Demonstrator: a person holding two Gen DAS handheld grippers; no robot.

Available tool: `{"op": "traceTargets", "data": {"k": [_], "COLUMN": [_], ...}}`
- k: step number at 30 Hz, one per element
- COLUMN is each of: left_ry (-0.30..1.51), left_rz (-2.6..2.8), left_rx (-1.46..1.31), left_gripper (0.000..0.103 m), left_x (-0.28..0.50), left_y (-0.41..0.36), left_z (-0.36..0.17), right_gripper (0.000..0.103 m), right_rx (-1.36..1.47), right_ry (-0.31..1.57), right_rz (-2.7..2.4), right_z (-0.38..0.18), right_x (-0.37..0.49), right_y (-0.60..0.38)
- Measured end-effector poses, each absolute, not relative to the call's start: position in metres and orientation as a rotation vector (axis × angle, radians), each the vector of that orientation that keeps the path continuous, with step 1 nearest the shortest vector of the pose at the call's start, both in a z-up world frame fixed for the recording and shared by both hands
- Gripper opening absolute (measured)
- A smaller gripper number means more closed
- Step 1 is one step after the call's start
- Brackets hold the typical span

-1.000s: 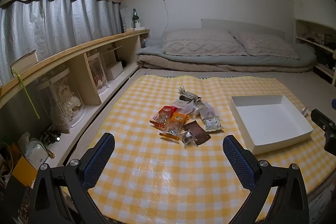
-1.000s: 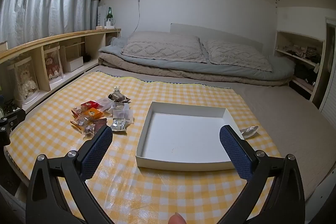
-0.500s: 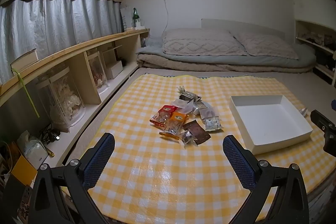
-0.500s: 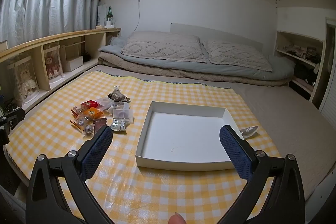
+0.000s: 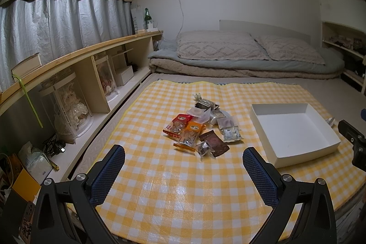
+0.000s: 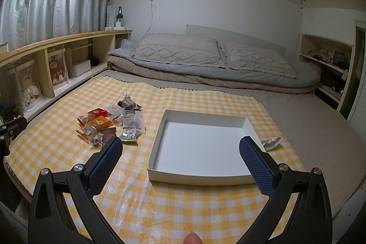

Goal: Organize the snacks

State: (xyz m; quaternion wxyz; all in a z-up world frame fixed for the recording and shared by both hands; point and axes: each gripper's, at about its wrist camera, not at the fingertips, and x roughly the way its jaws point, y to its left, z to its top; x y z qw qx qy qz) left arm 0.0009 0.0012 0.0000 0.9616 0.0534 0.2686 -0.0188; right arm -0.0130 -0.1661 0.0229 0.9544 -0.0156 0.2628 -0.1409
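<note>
Small wrapped snacks lie in a loose heap (image 5: 201,127) on a yellow-and-white checked plastic cloth (image 5: 173,189) spread over a bed, toward its left half, with a shallow white cardboard tray (image 5: 283,161) just beside them toward the cloth's right edge. The tray holds nothing; every packet seen is outside it, so by the look of things the sorting has not yet begun and all of it remains to be done.

The heap includes a red packet (image 5: 179,122), an orange packet (image 5: 191,133), a dark brown wrapper (image 5: 213,142) and several clear or silvery sachets. One silvery wrapper (image 6: 272,142) lies apart, close to the tray's far right side near the cloth's edge.

The left gripper (image 5: 183,166) hangs above the cloth's near edge, short of the heap, its blue-padded fingers spread wide and holding nothing. The right gripper (image 6: 180,159) hangs over the tray's near rim, its fingers likewise wide apart and empty. A fingertip (image 6: 193,238) shows at the bottom of the right wrist view.

Beyond the cloth are grey pillows (image 6: 178,52) and folded bedding at the far end of the bed.
</note>
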Motion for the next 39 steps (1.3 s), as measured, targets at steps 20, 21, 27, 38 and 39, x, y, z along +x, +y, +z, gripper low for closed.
{"op": "traceTargets", "data": {"k": [20, 21, 27, 38, 39], "left_ry": [0.544, 0.544, 0.544, 0.543, 0.544], "left_rz": [-0.039, -0.039, -0.040, -0.039, -0.039], "left_rx": [0.107, 0.107, 0.108, 0.107, 0.108], "left_gripper": [0.103, 0.103, 0.103, 0.103, 0.103], "left_x": [-0.0008, -0.0006, -0.0006, -0.0006, -0.0005], "left_y": [0.0026, 0.0023, 0.0023, 0.0022, 0.0021], "left_z": [-0.0027, -0.0026, -0.0024, -0.0022, -0.0021], "right_gripper": [0.103, 0.103, 0.103, 0.103, 0.103], "right_rx": [-0.033, -0.033, -0.033, -0.033, -0.033], "right_ry": [0.535, 0.536, 0.536, 0.537, 0.537], "right_rz": [-0.286, -0.286, -0.287, -0.287, -0.287], "right_z": [0.0220, 0.0220, 0.0218, 0.0218, 0.0218], "right_x": [-0.0127, -0.0127, -0.0127, -0.0127, -0.0127], "right_y": [-0.1660, -0.1661, -0.1662, -0.1665, -0.1664]}}
